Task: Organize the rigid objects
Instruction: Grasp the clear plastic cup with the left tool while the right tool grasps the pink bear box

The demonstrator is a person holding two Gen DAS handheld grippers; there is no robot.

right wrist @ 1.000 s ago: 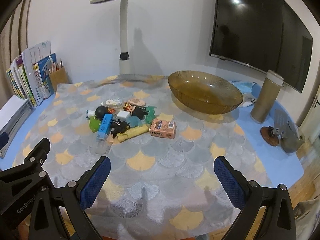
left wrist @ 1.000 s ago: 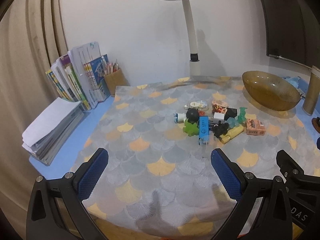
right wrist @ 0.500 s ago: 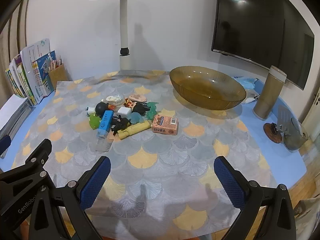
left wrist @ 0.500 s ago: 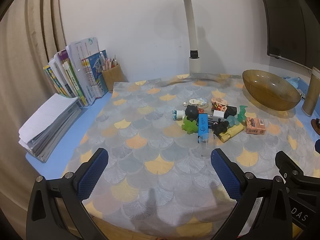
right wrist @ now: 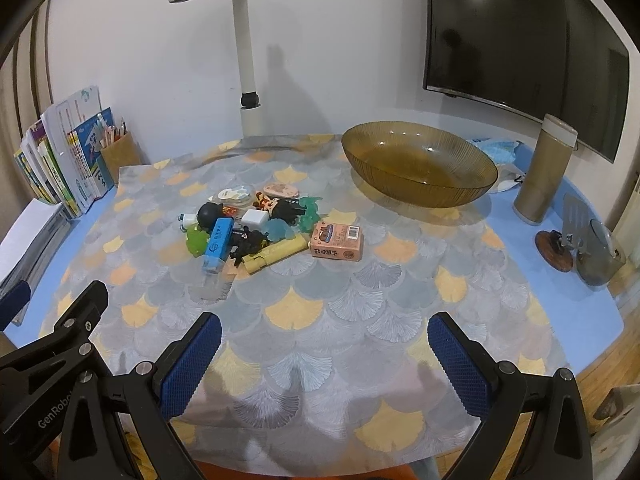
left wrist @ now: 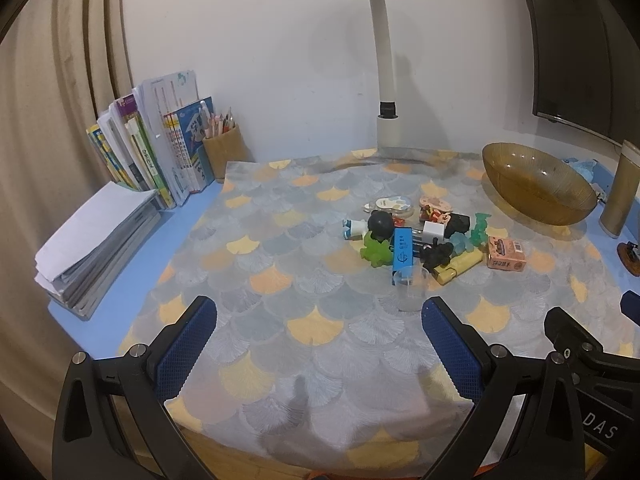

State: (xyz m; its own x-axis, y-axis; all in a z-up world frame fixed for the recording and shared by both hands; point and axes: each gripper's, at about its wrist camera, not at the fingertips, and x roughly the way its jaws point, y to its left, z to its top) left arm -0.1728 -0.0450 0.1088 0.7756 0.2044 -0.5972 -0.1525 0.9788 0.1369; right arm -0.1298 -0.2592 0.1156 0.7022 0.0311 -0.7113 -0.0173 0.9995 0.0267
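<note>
Nothing looks sorted yet. The small rigid things all lie in 1 heap (right wrist: 260,224) in the middle of the patterned cloth (right wrist: 320,320) on the desk (right wrist: 580,300): a blue case (right wrist: 219,242), a green toy (left wrist: 374,250), a white block (right wrist: 256,219), a yellow bar (right wrist: 276,256), dark figures and an orange box (right wrist: 338,241) just beside the rest. The amber bowl (right wrist: 420,168) stands empty behind and to the right of the heap, apart from it; it is probably where they belong. The left tool (left wrist: 320,344) and the right tool (right wrist: 324,356) both hover near the front edge of the cloth, jaws spread wide, holding nothing, well short of the heap. By my reading the whole job is left: every piece has yet to be picked up and placed
</note>
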